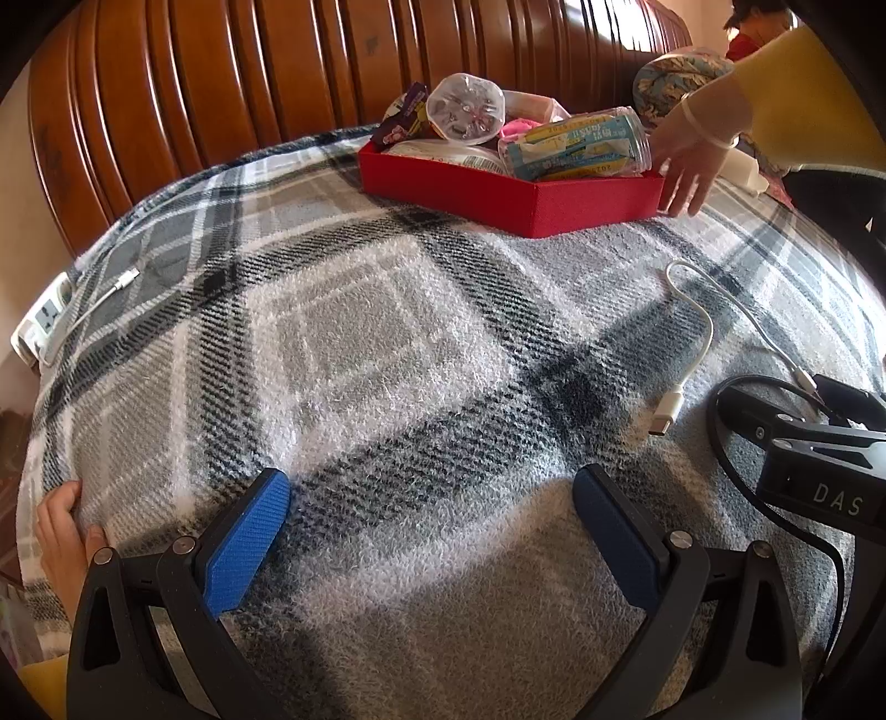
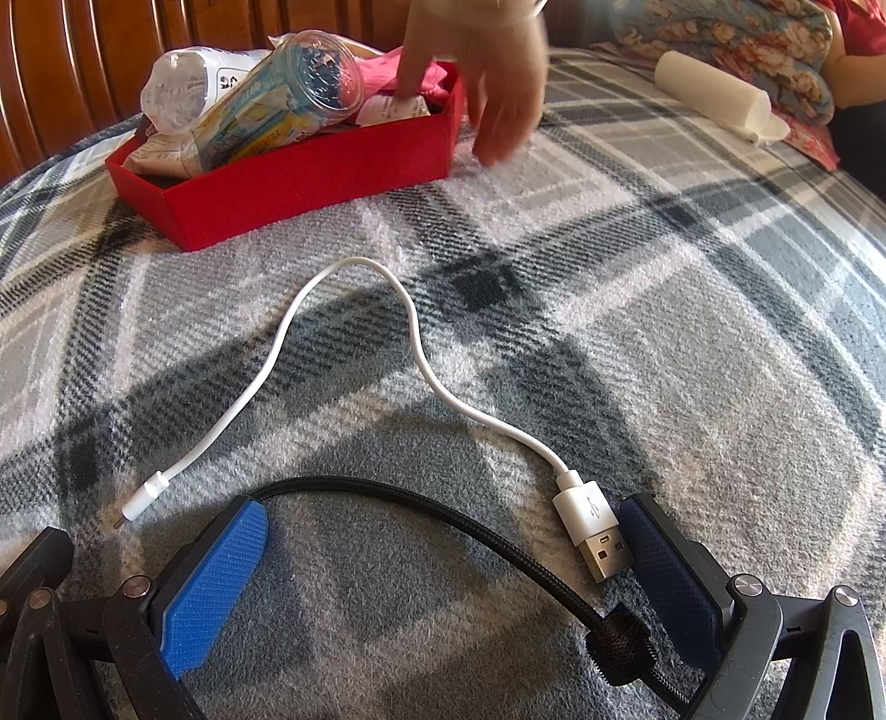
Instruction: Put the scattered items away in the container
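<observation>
A red box [image 1: 598, 202] [image 2: 310, 171] stands at the far side of the plaid blanket, heaped with plastic bottles [image 1: 576, 144] [image 2: 277, 105], packets and something pink. A loose white USB cable [image 1: 706, 327] [image 2: 277, 343] snakes over the blanket in front of it. Its wide plug [image 2: 595, 526] lies just inside the dark pad of my right gripper [image 2: 443, 565], which stands open around it without pressing. My left gripper [image 1: 432, 531] is open over bare blanket, left of the cable. A person's hand [image 1: 692, 166] [image 2: 493, 83] hovers at the box's right end.
A black braided cord [image 2: 443, 515] from the gripper rig loops between the right fingers. A white power strip [image 1: 44, 327] with a short white lead lies at the blanket's left edge. A white roll [image 2: 714, 94] and floral bedding [image 2: 731, 39] sit far right. A wooden slatted headboard [image 1: 221, 72] stands behind.
</observation>
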`<state>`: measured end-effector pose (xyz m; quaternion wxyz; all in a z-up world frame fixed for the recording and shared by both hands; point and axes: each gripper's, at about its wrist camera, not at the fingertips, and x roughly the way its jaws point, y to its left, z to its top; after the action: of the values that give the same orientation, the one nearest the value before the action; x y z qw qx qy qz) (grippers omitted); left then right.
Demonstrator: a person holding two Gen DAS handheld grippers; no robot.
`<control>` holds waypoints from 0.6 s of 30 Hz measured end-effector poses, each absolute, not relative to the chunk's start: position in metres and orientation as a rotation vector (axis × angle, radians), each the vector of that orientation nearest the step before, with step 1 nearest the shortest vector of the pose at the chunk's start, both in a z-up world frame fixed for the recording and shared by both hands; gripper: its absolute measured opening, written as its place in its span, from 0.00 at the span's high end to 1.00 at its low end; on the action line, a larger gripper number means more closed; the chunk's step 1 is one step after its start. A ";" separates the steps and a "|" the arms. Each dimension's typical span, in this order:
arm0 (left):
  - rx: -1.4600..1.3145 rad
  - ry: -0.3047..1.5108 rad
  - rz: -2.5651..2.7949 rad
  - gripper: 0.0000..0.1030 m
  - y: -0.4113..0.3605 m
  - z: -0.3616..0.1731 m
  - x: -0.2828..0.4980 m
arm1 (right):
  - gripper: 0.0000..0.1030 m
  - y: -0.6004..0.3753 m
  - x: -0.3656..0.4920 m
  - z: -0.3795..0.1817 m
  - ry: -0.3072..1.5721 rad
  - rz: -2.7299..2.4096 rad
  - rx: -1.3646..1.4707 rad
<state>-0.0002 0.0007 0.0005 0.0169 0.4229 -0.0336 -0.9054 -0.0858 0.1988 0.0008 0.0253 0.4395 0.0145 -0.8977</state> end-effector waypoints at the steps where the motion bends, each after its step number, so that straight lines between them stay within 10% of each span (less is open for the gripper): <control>1: 1.314 -0.104 -2.814 0.00 0.001 0.000 0.000 | 0.00 0.199 -0.086 0.001 0.045 -2.776 1.359; 18: 1.315 -0.096 -2.816 0.00 0.000 0.000 0.000 | 0.00 0.199 -0.087 0.001 0.044 -2.776 1.358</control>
<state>-0.0001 0.0003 0.0000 0.0158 0.4229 -0.0308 -0.9055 -0.0868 0.1991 0.0013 0.0253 0.4393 0.0143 -0.8979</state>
